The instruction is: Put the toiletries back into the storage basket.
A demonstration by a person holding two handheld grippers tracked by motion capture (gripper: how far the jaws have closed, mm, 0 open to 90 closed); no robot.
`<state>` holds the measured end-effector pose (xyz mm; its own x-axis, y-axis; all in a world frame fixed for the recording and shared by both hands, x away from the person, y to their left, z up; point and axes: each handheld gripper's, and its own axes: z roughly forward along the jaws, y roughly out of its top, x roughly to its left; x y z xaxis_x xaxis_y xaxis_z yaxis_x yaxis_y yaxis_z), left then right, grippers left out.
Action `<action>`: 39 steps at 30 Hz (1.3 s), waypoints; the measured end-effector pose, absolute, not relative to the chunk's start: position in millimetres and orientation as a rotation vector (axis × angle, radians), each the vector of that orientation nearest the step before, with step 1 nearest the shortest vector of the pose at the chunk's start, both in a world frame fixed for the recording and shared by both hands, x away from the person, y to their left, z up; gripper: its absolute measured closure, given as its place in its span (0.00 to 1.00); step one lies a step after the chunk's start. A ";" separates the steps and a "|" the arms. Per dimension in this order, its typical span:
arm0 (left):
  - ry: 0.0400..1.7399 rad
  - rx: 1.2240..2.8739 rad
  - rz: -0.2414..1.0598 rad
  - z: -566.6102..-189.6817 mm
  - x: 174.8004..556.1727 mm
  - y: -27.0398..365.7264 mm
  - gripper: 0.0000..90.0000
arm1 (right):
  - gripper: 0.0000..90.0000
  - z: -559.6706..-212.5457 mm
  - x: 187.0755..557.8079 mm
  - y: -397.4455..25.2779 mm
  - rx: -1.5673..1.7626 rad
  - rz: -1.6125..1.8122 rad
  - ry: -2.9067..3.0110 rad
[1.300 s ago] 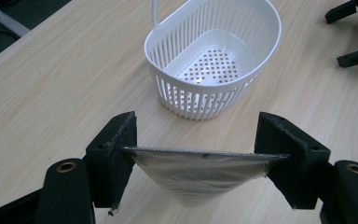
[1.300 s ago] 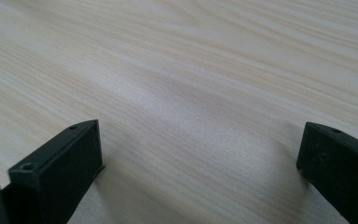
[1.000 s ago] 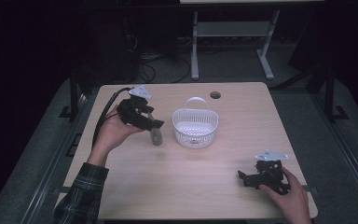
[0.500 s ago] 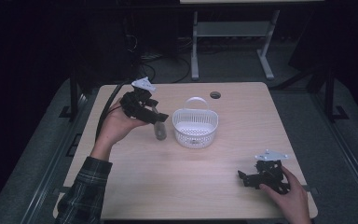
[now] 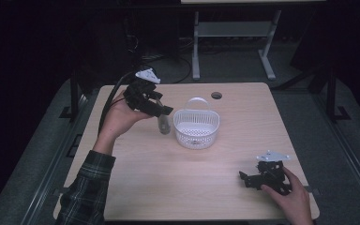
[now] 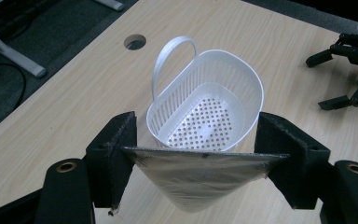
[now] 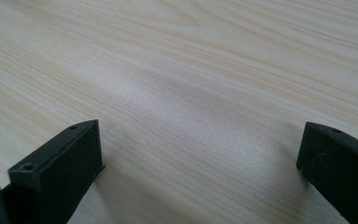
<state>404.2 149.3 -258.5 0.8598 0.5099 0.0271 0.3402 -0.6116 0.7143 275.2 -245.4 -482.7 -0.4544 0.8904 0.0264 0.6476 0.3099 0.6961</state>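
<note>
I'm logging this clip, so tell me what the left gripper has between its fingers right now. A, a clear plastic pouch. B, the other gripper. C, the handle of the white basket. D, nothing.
A: in the left gripper view the left gripper is clamped across the flat top edge of a clear plastic pouch, with the white basket standing apart beyond it.

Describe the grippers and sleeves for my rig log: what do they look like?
Both the left gripper and the right gripper are black, each with two blocky jaws, a grey three-cornered plate on top. A black cable trails from the left one. The left forearm wears a dark plaid sleeve.
</note>
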 end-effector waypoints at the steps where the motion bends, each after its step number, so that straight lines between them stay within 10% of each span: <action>1: 0.612 2.284 0.296 -257.1 405.0 148.7 0.33 | 0.00 -482.7 275.2 -245.4 1.375 0.920 2.219; 39: 0.525 2.264 0.300 -253.9 428.2 104.8 0.33 | 0.00 -482.7 275.2 -245.4 1.374 0.919 2.217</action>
